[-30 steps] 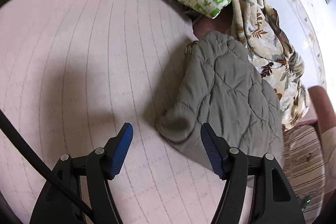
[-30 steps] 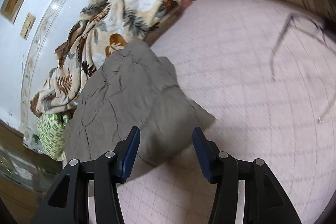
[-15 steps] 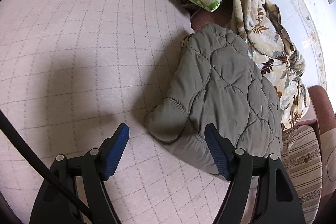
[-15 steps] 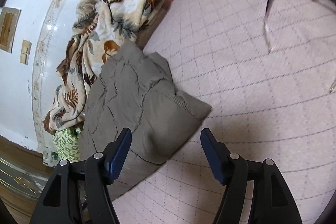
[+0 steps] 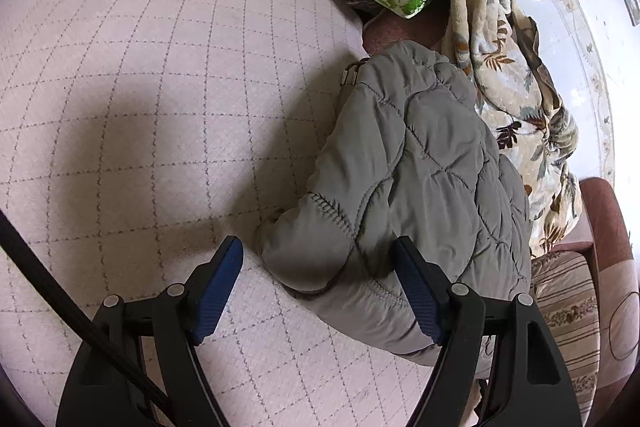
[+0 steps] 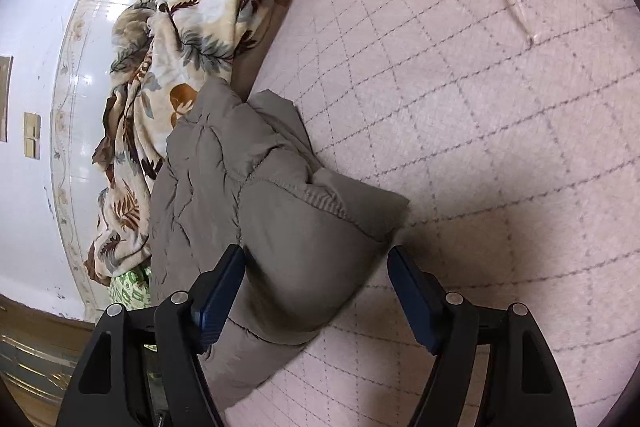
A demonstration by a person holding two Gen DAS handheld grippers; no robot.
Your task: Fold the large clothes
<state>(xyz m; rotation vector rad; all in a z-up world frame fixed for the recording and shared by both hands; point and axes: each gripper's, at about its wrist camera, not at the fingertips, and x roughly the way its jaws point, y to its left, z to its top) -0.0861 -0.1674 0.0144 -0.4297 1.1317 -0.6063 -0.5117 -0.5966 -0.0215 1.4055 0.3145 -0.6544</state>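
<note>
Jacket (image 5: 420,163), folded, lies on the pink quilted bed (image 5: 140,87) beside a leaf-print blanket (image 5: 520,99) by the wall, both tongs (image 5: 320,287) (image 6: 316,291) lower now, having just opened wider, gripping nothing.

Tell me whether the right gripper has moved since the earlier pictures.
Yes. The right gripper has come down toward the grey quilted jacket, jaws just opening around its fold.

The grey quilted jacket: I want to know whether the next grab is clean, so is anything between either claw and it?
Nothing visible is. The grey quilted jacket lies bare on the pink quilted bed cover; the left claw and right claw, jaws just widened, both straddle its near folded end.
</note>
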